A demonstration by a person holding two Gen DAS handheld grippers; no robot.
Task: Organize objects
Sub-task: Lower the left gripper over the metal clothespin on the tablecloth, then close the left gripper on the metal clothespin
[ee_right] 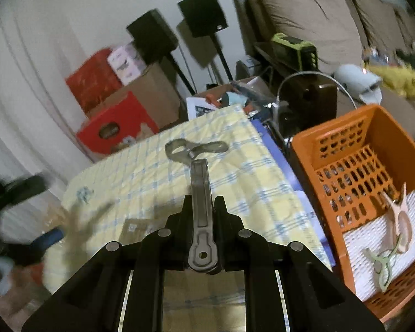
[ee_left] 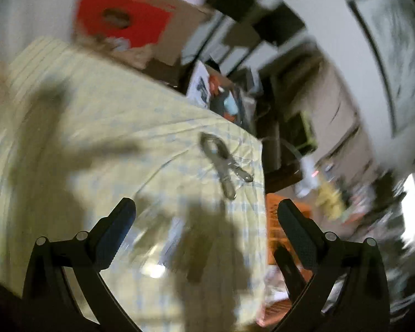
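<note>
My right gripper [ee_right: 203, 203] is shut on one handle of a grey clothes peg [ee_right: 199, 193] and holds it above the yellow checked cloth [ee_right: 141, 171]. The peg's ring end points away from me. The same peg [ee_left: 224, 160] shows in the blurred left wrist view, near the cloth's right edge. My left gripper [ee_left: 206, 210] is open and empty above the cloth [ee_left: 96, 116]. An orange basket [ee_right: 354, 144] stands to the right of the table, with a beige peg [ee_right: 398, 215] and a pale green peg [ee_right: 381, 265] lying inside on white mesh.
Red and brown cardboard boxes [ee_right: 119, 102] are stacked beyond the table by a white curtain. Two black speakers on stands [ee_right: 202, 13] stand behind. A brown sofa [ee_right: 318, 19] with clutter is at the right. A blue-handled item [ee_right: 45, 239] lies at the left.
</note>
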